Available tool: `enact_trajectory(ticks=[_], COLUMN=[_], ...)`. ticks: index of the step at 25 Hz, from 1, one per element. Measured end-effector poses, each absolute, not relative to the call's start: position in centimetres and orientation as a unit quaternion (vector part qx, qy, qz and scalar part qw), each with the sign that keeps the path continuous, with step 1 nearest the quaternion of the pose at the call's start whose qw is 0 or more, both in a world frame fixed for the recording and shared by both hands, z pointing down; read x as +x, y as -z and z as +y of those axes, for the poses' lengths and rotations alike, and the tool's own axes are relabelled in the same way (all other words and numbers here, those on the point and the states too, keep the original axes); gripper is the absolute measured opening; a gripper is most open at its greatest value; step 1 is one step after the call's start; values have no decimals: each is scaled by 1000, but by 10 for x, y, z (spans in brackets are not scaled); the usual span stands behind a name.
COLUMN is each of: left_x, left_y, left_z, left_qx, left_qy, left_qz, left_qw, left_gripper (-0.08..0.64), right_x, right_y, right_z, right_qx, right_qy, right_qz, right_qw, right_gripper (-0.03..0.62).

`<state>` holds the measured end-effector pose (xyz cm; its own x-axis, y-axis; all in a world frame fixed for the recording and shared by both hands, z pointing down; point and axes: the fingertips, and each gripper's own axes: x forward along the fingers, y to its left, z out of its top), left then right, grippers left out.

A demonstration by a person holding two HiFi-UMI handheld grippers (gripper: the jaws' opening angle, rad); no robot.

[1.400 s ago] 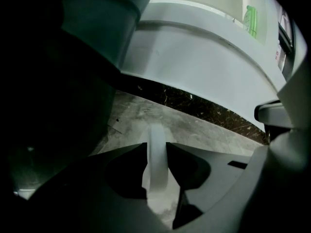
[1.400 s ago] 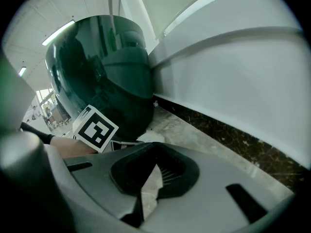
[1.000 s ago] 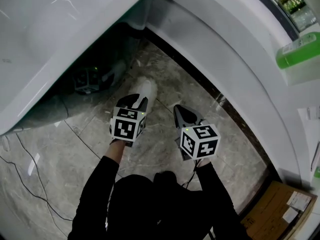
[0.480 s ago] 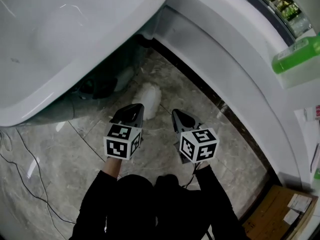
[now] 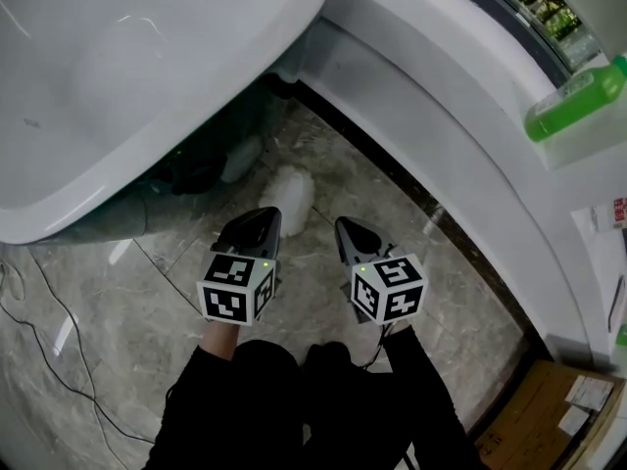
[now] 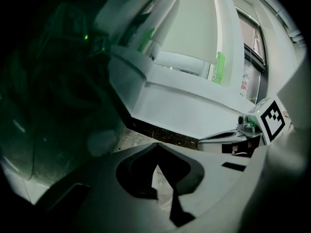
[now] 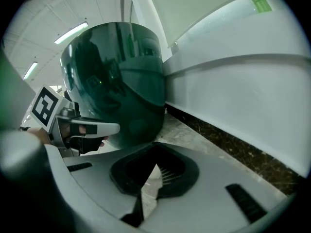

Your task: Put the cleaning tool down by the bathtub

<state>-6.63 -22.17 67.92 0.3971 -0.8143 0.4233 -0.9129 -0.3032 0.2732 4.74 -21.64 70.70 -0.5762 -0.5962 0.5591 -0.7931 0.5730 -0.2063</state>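
The cleaning tool (image 5: pixel 288 195), a white fluffy brush, lies on the marble floor beside the dark underside of the white bathtub (image 5: pixel 147 67). My left gripper (image 5: pixel 266 213) is shut and empty, a little short of the brush and apart from it. My right gripper (image 5: pixel 345 225) hangs beside it, also shut with nothing held. In the left gripper view the jaws (image 6: pixel 156 147) meet, and the right gripper's marker cube (image 6: pixel 269 120) shows to the right. In the right gripper view the shut gripper (image 7: pixel 157 148) points at the tub's dark green side (image 7: pixel 116 81), and white bristles (image 7: pixel 167 173) show below the tips.
A curved white ledge (image 5: pixel 460 125) runs along the right and bears a green bottle (image 5: pixel 573 91). A cardboard box (image 5: pixel 544 414) stands at the lower right. A black cable (image 5: pixel 49 360) trails over the floor at the left.
My left gripper has drawn back from the brush toward the person. The brush now lies free on the floor ahead of both grippers.
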Motion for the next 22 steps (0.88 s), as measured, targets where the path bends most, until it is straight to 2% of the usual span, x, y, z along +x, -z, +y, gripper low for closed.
enact_trajectory(ticks=[22], left_x=[-65], left_y=[-696], left_z=[-221], left_qx=[793], left_qy=[-120], left_qz=[-545], left_qw=[246], left_gripper=[8], right_x=[46], right_y=[-719], right_z=[-214], right_qx=[406], right_qy=[-234], right_qz=[-854], right_qw=[226], right_gripper=[0])
